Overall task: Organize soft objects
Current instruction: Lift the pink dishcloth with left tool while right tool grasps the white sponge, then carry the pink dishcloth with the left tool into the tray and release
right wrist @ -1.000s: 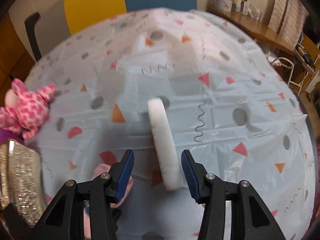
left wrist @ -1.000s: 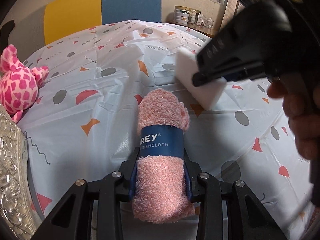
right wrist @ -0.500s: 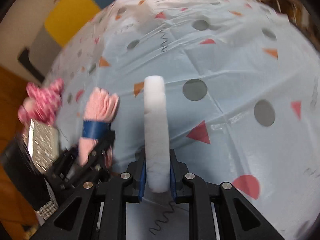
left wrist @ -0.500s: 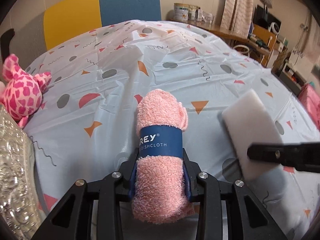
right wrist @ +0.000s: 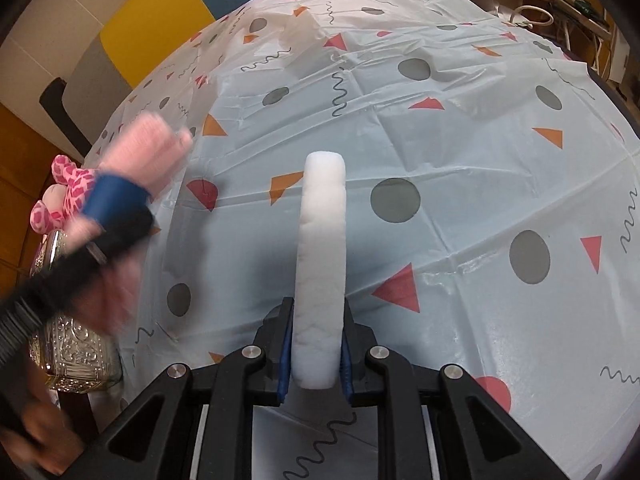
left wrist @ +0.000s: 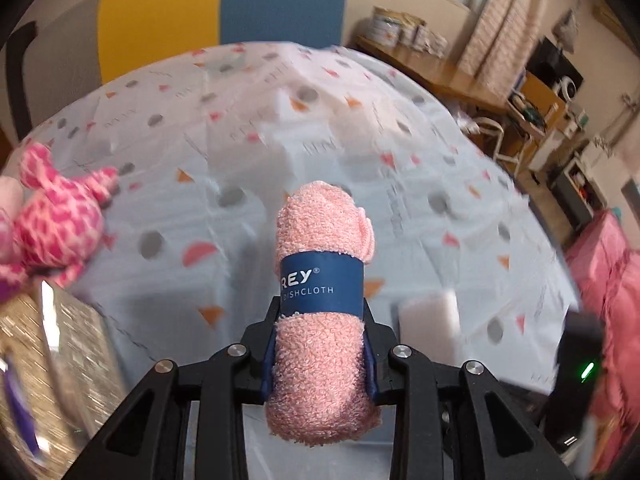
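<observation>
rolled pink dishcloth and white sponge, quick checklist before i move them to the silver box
1. Left hand-held gripper shut on the rolled pink terry dishcloth with blue paper band: ok.
2. Right hand-held gripper shut on the white foam sponge: ok.
3. Dishcloth lifted off the patterned plastic tablecloth: ok.
4. Sponge clear of the tablecloth: cannot tell.
5. Embossed silver box open with room inside: cannot tell.
6. Pink spotted plush toy beside the box, out of the way: cannot tell.
</observation>
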